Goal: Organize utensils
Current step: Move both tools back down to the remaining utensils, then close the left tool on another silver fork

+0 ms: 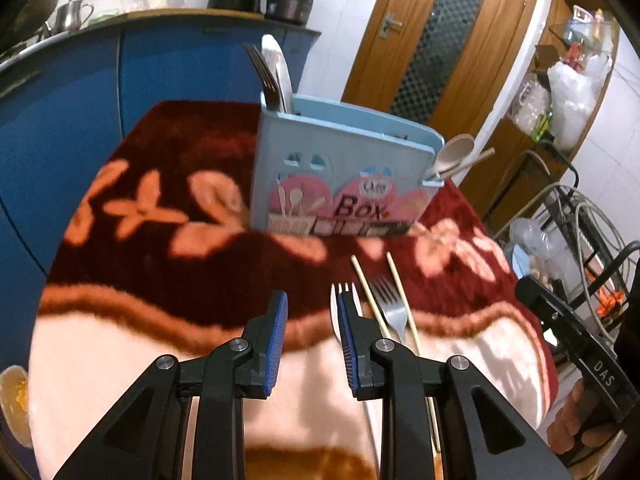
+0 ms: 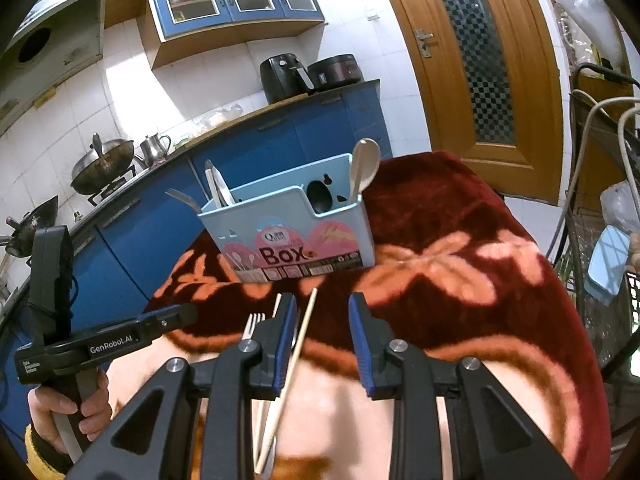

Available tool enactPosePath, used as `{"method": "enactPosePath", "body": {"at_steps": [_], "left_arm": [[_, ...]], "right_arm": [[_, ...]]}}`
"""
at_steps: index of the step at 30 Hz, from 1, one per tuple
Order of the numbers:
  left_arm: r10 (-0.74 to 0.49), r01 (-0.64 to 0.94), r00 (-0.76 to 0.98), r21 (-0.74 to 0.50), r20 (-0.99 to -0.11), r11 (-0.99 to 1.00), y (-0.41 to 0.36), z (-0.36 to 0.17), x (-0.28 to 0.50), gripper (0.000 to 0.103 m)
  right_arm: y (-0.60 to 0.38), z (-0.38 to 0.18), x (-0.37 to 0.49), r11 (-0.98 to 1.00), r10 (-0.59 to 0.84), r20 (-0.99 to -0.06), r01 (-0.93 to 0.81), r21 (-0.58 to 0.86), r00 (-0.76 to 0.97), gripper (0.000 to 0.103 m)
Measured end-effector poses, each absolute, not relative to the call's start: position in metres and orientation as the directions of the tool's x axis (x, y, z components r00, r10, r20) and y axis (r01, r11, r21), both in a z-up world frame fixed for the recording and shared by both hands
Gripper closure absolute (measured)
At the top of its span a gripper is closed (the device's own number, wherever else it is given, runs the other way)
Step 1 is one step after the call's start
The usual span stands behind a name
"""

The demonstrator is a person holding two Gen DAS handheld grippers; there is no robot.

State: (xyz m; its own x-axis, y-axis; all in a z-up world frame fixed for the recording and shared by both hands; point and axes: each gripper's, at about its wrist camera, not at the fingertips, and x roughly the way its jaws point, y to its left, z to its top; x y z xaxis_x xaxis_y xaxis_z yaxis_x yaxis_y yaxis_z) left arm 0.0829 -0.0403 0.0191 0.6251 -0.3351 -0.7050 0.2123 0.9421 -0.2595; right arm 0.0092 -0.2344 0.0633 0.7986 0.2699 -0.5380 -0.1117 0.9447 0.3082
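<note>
A light blue utensil box (image 1: 340, 176) marked "Box" stands on the red flowered cloth; it also shows in the right wrist view (image 2: 292, 236). It holds forks and a knife at its left end (image 1: 272, 76) and a beige spoon (image 1: 454, 152) at its right end. On the cloth in front lie a white fork (image 1: 343, 292), a metal fork (image 1: 390, 300) and two wooden chopsticks (image 1: 370, 296). My left gripper (image 1: 312, 300) is open and empty, just left of these. My right gripper (image 2: 322, 304) is open and empty, with one chopstick (image 2: 298, 344) by its left finger.
The cloth-covered table (image 1: 160, 280) ends near blue kitchen cabinets (image 1: 60, 100) on the left. A wooden door (image 1: 440, 40) stands behind. A shelf with bags and cables (image 1: 568, 140) is at the right. A bowl (image 1: 14, 400) sits low at the left edge.
</note>
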Motion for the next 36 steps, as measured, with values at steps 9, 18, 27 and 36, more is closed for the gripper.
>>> {"method": "enactPosePath", "body": {"at_steps": [9, 18, 27, 36], "left_arm": [[-0.319, 0.241, 0.526, -0.222, -0.788, 0.945, -0.066, -0.007, 0.079, 0.077], [-0.285, 0.264, 0.471, -0.175, -0.835, 0.949, -0.080, -0.013, 0.082, 0.077], [-0.292, 0.278, 0.402, -0.188, -0.868, 0.942, -0.093, -0.018, 0.082, 0.077], [-0.322, 0.235, 0.372, -0.247, -0.870, 0.940, -0.084, -0.020, 0.091, 0.097]], "right_arm": [[-0.248, 0.047, 0.004, 0.941, 0.265, -0.562, -0.083, 0.329, 0.783, 0.073], [-0.263, 0.036, 0.000, 0.932, 0.269, -0.566, -0.062, 0.358, 0.779, 0.071], [-0.272, 0.028, 0.000, 0.924, 0.275, -0.571, -0.050, 0.378, 0.774, 0.071], [-0.274, 0.026, 0.000, 0.924, 0.280, -0.578, -0.051, 0.379, 0.766, 0.071]]}}
